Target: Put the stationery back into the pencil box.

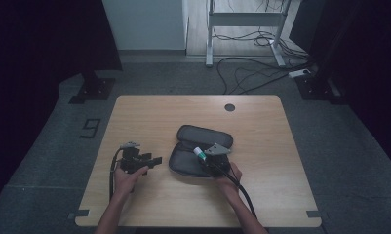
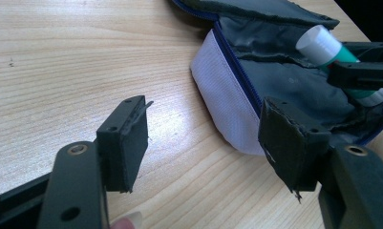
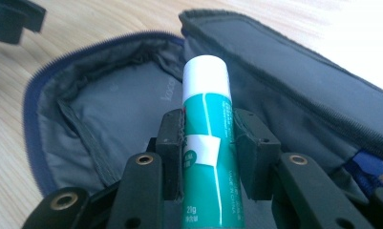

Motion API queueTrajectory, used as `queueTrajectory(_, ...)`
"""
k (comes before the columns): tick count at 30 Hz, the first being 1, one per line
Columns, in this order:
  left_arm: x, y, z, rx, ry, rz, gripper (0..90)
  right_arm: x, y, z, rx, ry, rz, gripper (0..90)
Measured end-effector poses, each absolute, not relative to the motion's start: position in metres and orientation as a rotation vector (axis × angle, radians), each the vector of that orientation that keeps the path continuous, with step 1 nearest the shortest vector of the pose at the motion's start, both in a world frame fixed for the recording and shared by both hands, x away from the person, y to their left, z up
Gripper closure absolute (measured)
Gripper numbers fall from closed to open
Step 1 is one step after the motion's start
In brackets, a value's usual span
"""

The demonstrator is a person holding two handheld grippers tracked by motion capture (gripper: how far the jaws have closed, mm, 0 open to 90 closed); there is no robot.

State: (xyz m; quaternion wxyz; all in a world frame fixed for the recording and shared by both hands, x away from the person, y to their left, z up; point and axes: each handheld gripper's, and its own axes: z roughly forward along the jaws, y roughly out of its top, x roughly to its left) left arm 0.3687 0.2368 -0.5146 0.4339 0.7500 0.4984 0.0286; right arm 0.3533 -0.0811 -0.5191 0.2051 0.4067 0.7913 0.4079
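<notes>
- Green glue stick (image 3: 206,143) clamped in right tongs (image 3: 207,145) over open case (image 3: 108,109).
- Left tongs (image 2: 203,138) wide, empty.
- Could slip, missing case, if grip loosens early.

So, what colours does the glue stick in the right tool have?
The glue stick is teal green with a white cap, clearest in the right gripper view.

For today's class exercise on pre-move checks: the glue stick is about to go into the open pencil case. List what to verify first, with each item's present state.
1. Right gripper shut on the green-and-white glue stick: ok.
2. Dark grey zippered fabric pencil case lies open: ok.
3. Glue stick over the case's opening: ok.
4. Left gripper open and beside the case, not touching it: ok.
5. Room inside the case: cannot tell fully.
</notes>
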Motion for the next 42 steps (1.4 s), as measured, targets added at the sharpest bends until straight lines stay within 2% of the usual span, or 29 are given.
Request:
queueTrajectory(16,0.369,0.239,-0.514,1.864,1.242,0.068,34.5,0.357,-0.077,-0.531,1.116,2.309,1.011,63.6)
queueTrajectory(24,0.369,0.239,-0.514,1.863,1.241,0.068,34.5,0.356,-0.081,-0.526,1.154,2.271,1.087,51.2)
queueTrajectory(29,0.368,0.241,-0.513,1.853,1.244,0.068,34.5,0.352,-0.091,-0.515,1.18,2.208,1.188,46.6)
queueTrajectory(42,0.367,0.243,-0.51,1.845,1.242,0.075,34.4,0.335,-0.129,-0.497,1.168,2.118,1.268,41.8)
